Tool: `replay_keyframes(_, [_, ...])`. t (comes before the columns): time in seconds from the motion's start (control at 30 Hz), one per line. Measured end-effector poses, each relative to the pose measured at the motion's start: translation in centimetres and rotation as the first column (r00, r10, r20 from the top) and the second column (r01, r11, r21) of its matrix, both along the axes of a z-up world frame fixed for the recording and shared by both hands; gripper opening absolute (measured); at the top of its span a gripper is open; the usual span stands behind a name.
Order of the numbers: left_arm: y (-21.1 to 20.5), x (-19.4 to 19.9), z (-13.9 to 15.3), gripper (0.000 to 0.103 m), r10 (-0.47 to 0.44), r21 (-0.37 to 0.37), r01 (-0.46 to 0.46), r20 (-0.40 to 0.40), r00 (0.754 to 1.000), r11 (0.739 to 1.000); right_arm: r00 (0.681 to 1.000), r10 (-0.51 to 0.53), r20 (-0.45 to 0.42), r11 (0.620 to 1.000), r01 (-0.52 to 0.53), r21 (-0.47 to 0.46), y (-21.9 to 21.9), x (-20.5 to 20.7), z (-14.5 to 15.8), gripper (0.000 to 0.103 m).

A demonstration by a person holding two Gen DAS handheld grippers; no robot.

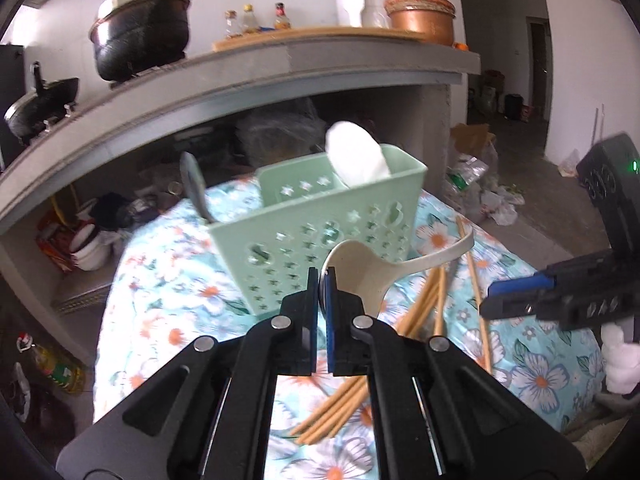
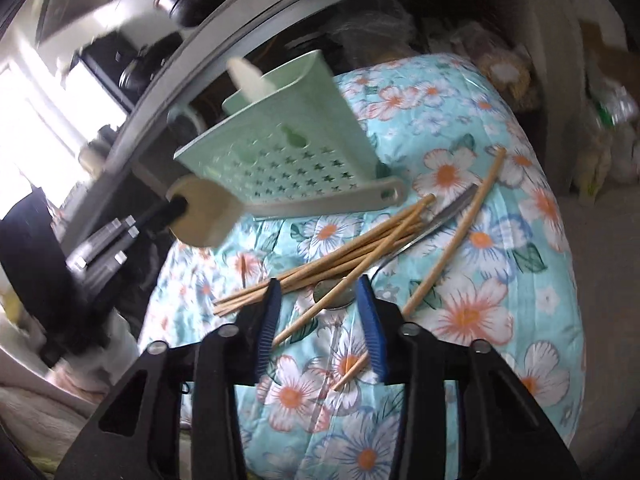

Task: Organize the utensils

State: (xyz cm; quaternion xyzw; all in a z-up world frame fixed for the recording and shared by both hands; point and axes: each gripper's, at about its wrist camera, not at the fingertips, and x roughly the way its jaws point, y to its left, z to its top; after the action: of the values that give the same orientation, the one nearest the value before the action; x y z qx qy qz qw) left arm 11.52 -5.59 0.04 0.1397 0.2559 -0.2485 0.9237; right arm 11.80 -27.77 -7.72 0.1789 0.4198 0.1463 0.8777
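Note:
My left gripper [image 1: 322, 276] is shut on the rim of a beige spoon's [image 1: 360, 276] bowl, lifted in front of the pale green perforated caddy [image 1: 320, 216]; its handle points right. The right wrist view shows the same beige spoon [image 2: 208, 216] held beside the caddy [image 2: 288, 148]. A white spoon [image 1: 354, 156] and a dark spoon [image 1: 192, 184] stand in the caddy. Several bamboo chopsticks [image 2: 360, 240] and a metal spoon [image 2: 440, 216] lie on the floral cloth [image 2: 480, 312]. My right gripper [image 2: 320, 292] hovers over them, jaws apart, one chopstick below the gap.
A grey counter [image 1: 240, 76] behind carries a black pot [image 1: 140, 36], small bottles [image 1: 252, 20], a white kettle [image 1: 360, 0] and a copper bowl [image 1: 420, 16]. Bags and clutter fill the space beneath it. An oil bottle [image 1: 56, 368] lies on the floor at left.

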Motion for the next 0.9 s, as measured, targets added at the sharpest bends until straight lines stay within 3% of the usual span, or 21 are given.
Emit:
replay_keyframes(0.2, [3.4,-1.1,2.4,0.002,0.094,-0.023,-0.093,0.053,0.994,0.995,0.988,0.153,0.013,0.985,-0.152,-0.078,4.2,2.1,0.1,0.021])
replay_keyframes(0.33, [4.3,-1.0,2.4,0.002,0.13,-0.031,-0.129,0.039,0.991,0.991,0.973,0.22,-0.062,0.969,-0.226,-0.099,6.6,3.4,-1.6,0.021])
replay_keyframes(0.53, [4.5,-0.6,1.1,0.002,0.131,-0.035,-0.13,0.017,0.991,0.991,0.971,0.175,-0.164,0.967,-0.201,-0.156,5.8,2.0,-3.4,0.021])
replay_keyframes(0.63, [4.6,-0.3,0.5,0.002,0.123,-0.039,-0.122,0.01,0.992,0.992,0.977,0.141,-0.159,0.952,-0.178,-0.25,5.6,0.9,-3.2,0.021])
replay_keyframes(0.73, [4.9,-0.1,0.1,0.002,0.118,-0.049,-0.118,0.001,0.993,0.992,0.985,0.13,-0.113,0.899,-0.165,-0.406,6.6,0.3,-2.6,0.021])
replay_keyframes(0.9, [5.3,0.3,-0.6,0.002,0.114,-0.06,-0.115,-0.019,0.993,0.992,0.985,0.162,-0.059,0.726,-0.16,-0.669,9.9,-0.2,-3.1,0.022])
